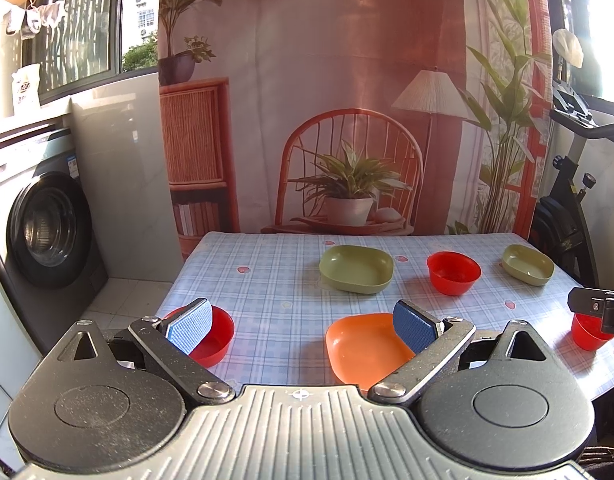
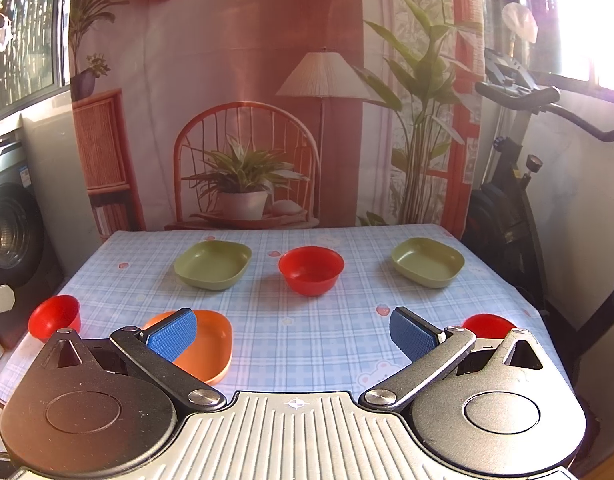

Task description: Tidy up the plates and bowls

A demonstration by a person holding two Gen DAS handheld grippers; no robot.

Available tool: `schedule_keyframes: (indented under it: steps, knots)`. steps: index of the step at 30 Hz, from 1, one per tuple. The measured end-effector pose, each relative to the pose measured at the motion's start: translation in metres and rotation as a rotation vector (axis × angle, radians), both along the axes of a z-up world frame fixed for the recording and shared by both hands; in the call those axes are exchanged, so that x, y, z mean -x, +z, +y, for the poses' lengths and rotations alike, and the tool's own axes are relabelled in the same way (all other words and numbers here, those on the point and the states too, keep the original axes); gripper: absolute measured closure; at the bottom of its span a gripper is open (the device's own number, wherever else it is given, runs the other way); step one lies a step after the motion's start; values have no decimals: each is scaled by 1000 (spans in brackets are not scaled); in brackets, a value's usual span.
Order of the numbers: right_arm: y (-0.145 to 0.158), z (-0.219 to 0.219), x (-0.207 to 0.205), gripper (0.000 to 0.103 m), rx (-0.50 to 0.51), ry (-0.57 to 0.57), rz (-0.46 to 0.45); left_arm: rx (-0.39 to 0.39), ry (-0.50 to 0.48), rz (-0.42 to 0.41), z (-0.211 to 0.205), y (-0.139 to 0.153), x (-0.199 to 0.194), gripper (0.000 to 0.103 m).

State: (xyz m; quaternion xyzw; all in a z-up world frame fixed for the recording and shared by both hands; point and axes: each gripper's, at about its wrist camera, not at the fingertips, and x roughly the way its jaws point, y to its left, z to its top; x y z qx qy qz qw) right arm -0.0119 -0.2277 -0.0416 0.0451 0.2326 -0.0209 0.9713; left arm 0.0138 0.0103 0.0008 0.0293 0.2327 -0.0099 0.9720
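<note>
Showing left gripper (image 1: 303, 326) and right gripper (image 2: 293, 334) above checked table (image 2: 307, 336), jaws of both spread wide, nothing held.

Left view: near red bowl (image 1: 215, 336) behind left finger pad (image 1: 189, 326); orange plate (image 1: 363, 348) partly behind right finger pad (image 1: 413, 330); green plate (image 1: 357, 269), far red bowl (image 1: 453, 273) and second green plate (image 1: 527, 265) in a row well beyond fingertips; right-edge red bowl (image 1: 587, 333) outside right finger. Right view: orange plate (image 2: 209, 350) behind left finger pad (image 2: 171, 337); red bowl (image 2: 55, 317) outside it; another red bowl (image 2: 489, 325) just outside right finger pad (image 2: 411, 338); two green plates (image 2: 213, 265) (image 2: 427, 263) flanking a red bowl (image 2: 311, 270) far ahead.
</note>
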Motion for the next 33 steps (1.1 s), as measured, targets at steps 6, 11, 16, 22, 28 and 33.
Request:
schedule_keyframes:
  steps: [6,11,16,22,28,33]
  knots:
    - [24,1,-32,0,-113,159,-44,-56,78,-59,23,14,-21,5]
    - [31,20,-75,0,-163,226,-39,-57,118,-70,48,25,-47,5]
    - [26,50,-110,0,-147,249,-99,-102,153,-38,67,23,-73,7]
    - [2,91,-163,0,-148,308,-9,-115,182,21,93,7,-98,14]
    - [-22,136,-202,1,-116,358,71,-69,195,94,120,-17,-122,17]
    - [-51,172,-228,16,-115,415,133,-27,202,136,143,-39,-139,18]
